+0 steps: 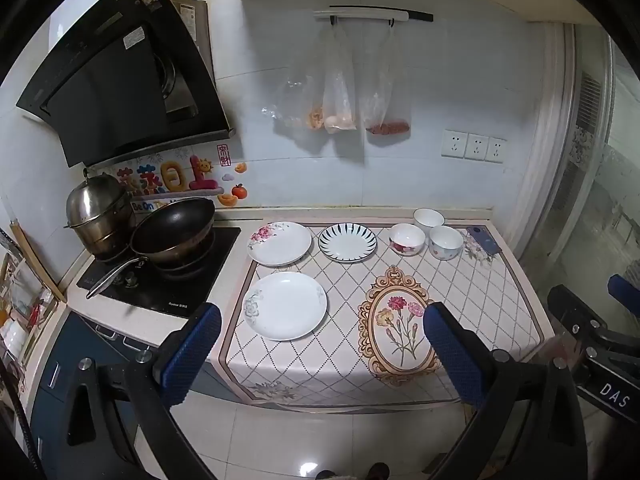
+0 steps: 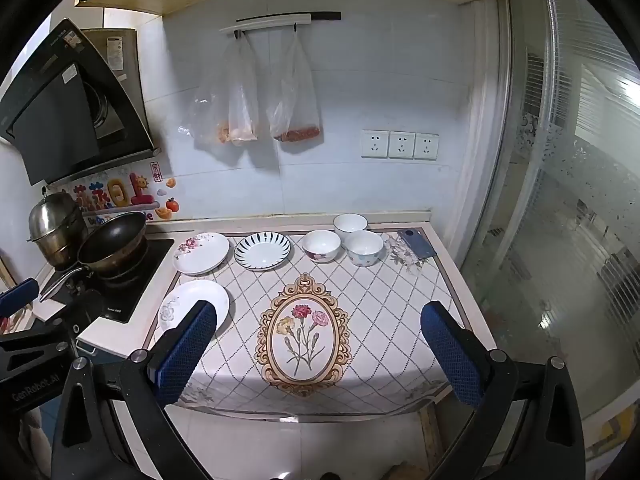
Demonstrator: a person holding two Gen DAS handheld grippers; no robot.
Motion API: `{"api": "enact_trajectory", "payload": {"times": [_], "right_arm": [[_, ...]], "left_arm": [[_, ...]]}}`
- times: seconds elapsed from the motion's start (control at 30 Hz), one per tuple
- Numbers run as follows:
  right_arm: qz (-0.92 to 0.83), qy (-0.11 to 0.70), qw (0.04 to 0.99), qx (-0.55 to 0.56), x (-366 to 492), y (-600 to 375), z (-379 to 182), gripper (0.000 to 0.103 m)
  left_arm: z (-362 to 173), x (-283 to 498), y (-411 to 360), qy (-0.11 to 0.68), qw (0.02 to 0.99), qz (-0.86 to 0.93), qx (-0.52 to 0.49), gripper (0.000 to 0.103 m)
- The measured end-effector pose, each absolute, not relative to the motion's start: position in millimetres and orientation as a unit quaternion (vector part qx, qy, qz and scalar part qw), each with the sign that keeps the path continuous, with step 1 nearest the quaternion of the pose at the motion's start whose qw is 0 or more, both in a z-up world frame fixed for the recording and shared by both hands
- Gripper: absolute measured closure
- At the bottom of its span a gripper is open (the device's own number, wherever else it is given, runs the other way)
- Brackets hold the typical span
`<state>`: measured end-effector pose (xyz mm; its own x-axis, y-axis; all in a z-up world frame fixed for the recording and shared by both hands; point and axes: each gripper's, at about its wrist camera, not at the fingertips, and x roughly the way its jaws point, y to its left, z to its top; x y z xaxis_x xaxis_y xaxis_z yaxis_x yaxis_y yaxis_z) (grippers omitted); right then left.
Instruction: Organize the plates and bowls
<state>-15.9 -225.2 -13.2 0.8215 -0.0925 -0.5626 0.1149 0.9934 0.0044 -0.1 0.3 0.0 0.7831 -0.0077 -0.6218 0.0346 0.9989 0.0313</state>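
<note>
Both the left hand-held gripper (image 1: 320, 354) and the right hand-held gripper (image 2: 320, 352) are released, holding nothing, before the tabletop (image 2: 400, 312) front edge. Three plates (image 1: 285, 305) lie left, three bowls (image 2: 321, 244) at the back edge; the bowls perhaps touch. The middle cloth is free.

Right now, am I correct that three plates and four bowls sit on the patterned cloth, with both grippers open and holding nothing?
Not quite: there are three bowls, not four. The left wrist view shows the rose-patterned bowl, the plain white bowl behind it and the third bowl beside them. The rest holds: three plates on the cloth, and the left gripper and right gripper open and holding nothing.
</note>
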Motion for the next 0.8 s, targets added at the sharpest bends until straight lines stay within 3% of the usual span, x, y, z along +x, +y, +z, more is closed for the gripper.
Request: {"api": "enact_trajectory", "payload": {"times": [0.8], "right_arm": [[-0.053, 0.303, 0.951, 0.015, -15.7, -221.2, -18.1, 0.0]], "left_arm": [[-2.6, -2.8, 3.3, 0.336, 0.942, -0.012, 0.016, 0.0]]}}
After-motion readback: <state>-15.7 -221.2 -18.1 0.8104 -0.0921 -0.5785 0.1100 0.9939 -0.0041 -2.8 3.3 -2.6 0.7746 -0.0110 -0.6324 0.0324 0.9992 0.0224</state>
